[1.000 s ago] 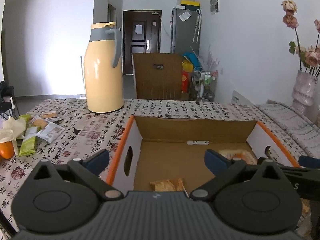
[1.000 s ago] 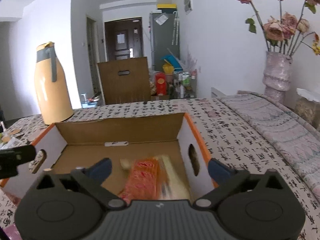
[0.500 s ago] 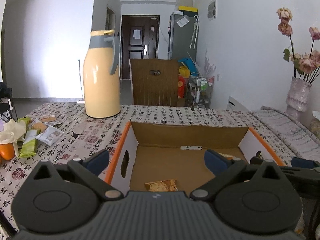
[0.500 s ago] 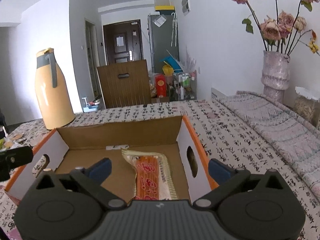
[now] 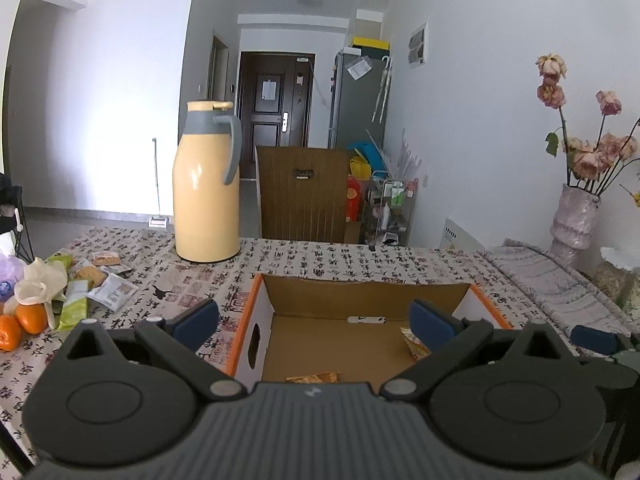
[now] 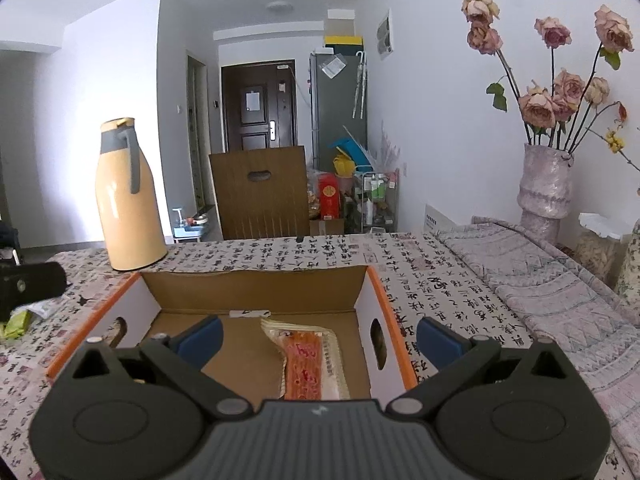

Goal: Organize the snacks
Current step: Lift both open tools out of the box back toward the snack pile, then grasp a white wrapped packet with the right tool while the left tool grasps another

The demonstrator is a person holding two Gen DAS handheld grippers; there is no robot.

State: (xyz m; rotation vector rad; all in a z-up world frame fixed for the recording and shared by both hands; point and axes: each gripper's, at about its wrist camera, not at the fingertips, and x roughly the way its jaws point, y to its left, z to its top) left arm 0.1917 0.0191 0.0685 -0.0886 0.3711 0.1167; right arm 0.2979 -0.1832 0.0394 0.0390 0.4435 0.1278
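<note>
Open cardboard box with orange rim and white side walls (image 6: 370,280) sits on the table, mid-scene. Inside it, right half of floor: long clear-wrapped snack packet with red-orange centre (image 6: 308,360), lying flat, lengthwise near-to-far. Left wrist view shows a small orange-brown snack packet (image 5: 314,377) on the box floor near the front edge, partly hidden by the gripper body.

Left gripper (image 5: 316,320): blue pads spread wide, nothing between them, held above the box's near side. Right gripper (image 6: 318,338): pads likewise spread wide, empty, above the box.

Loose pile of snack packets, green and white wrappers (image 5: 86,290), lies on the table far left, beside two oranges (image 5: 22,322). Tall cream thermos jug with grey handle (image 5: 208,184) stands beyond the box, left. Table covered by calligraphy-print cloth (image 6: 280,250).
</note>
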